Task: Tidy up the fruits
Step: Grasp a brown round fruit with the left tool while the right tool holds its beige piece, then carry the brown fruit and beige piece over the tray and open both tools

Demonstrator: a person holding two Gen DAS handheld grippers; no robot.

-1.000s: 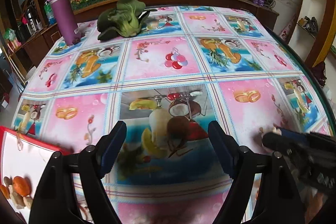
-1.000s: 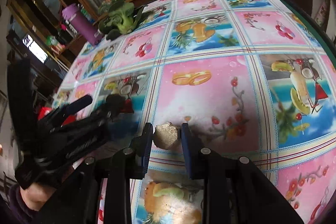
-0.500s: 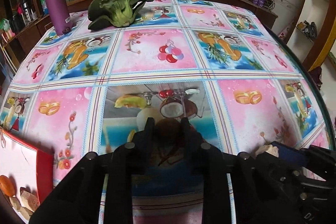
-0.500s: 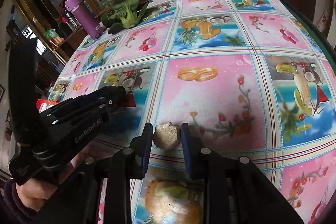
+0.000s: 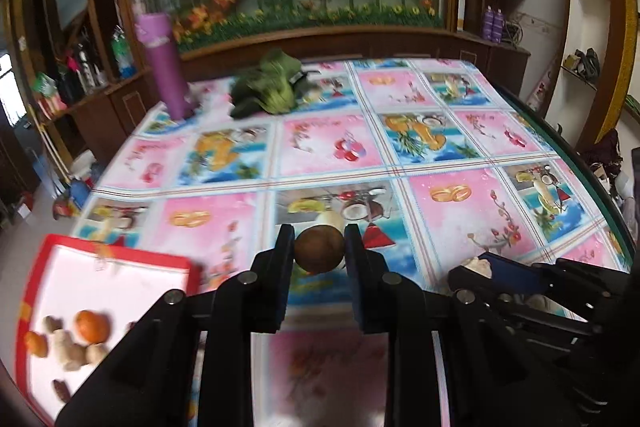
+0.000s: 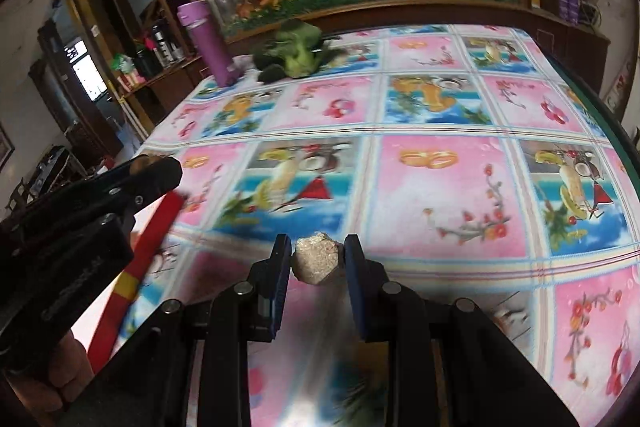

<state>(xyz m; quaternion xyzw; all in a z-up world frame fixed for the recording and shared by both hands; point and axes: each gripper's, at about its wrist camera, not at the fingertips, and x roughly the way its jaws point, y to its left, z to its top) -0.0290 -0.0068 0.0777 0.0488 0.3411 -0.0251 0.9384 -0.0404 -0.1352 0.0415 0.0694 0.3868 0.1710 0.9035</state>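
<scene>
Carry step: left gripper (image 5: 319, 254) pinches a brown fruit (image 5: 319, 251), right gripper (image 6: 318, 259) pinches a beige lump (image 6: 317, 259). Next, likely: move both over the red-rimmed tray (image 5: 116, 255), release beside the oranges (image 5: 91, 325).

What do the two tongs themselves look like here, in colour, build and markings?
Both the left tongs and right tongs are matte black angular plastic with silver round pivot bolts and flat blue pads. Grey lettering runs along the left one's body, too blurred to read. No cables or sleeves are visible.
</scene>
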